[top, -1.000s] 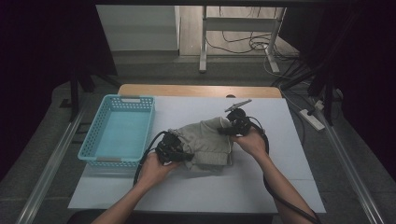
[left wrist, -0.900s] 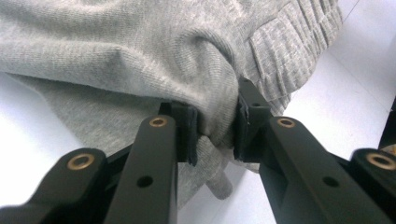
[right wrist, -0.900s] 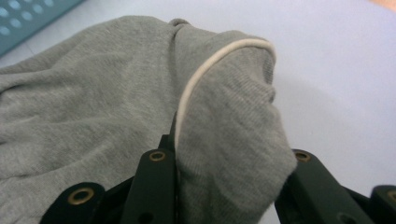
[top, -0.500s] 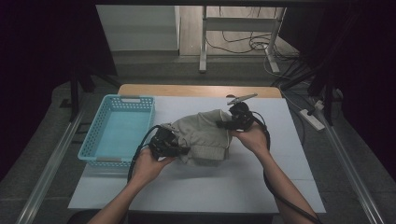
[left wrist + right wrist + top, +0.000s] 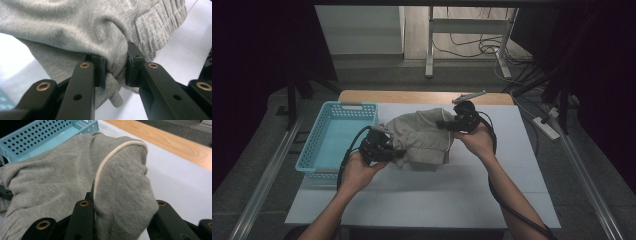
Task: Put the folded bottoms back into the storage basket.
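Observation:
A grey knitted garment with a ribbed hem and a white drawstring is bunched and lifted over the white table. My left gripper is shut on a fold at the garment's left side; in the left gripper view the cloth is pinched between the black pads. My right gripper is shut on the garment's upper right edge, and in the right gripper view the fabric drapes over its jaws.
A light blue perforated basket stands on the table's left side, with its near corner behind the garment. A wooden strip runs along the table's far edge. Cables trail from both grippers across the table.
Both grippers have carried the garment up and away from me, toward the far side of the table. It now hangs more bunched between them.

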Tool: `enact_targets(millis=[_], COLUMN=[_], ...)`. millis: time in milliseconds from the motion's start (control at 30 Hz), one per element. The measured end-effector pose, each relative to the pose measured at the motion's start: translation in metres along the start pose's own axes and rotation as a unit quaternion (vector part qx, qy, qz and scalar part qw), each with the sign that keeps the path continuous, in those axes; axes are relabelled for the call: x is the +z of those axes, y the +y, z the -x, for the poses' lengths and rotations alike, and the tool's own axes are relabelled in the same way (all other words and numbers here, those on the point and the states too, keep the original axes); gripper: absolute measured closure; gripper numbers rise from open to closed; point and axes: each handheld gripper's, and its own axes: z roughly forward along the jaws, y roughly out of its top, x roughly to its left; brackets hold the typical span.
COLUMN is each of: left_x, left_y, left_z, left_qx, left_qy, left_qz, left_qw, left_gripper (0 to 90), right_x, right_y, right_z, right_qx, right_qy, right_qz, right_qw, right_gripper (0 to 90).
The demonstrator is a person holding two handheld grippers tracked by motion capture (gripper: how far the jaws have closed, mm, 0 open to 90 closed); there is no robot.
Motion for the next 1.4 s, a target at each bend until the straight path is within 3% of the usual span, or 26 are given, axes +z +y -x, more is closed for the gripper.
enact_targets(millis=[467, 733, 1200, 1400], left_x=[-0.046, -0.070, -0.099, -0.111], left_y=[-0.003, -0.010, -0.036, -0.051], left_z=[-0.024, -0.040, -0.074, -0.090], left_qx=[-0.013, -0.031, -0.042, -0.057], left_qy=[0.023, 0.033, 0.065, 0.072], left_qz=[-0.002, 0.005, 0.009, 0.016], left_qw=[0.9996, 0.9990, 0.9969, 0.9957], left_gripper=[72.6, 72.4, 72.1, 72.1], right_x=[0.022, 0.039, 0.082, 0.100], right_y=[0.040, 0.059, 0.088, 0.096], right_z=[-0.021, -0.033, -0.059, -0.072], right_qx=[-0.009, -0.011, -0.027, -0.035], right_qy=[0.027, 0.042, 0.056, 0.062], right_qz=[0.013, 0.017, 0.015, 0.012], right_qw=[0.9995, 0.9989, 0.9979, 0.9974], right_gripper=[67.6, 67.6, 67.6, 67.5])
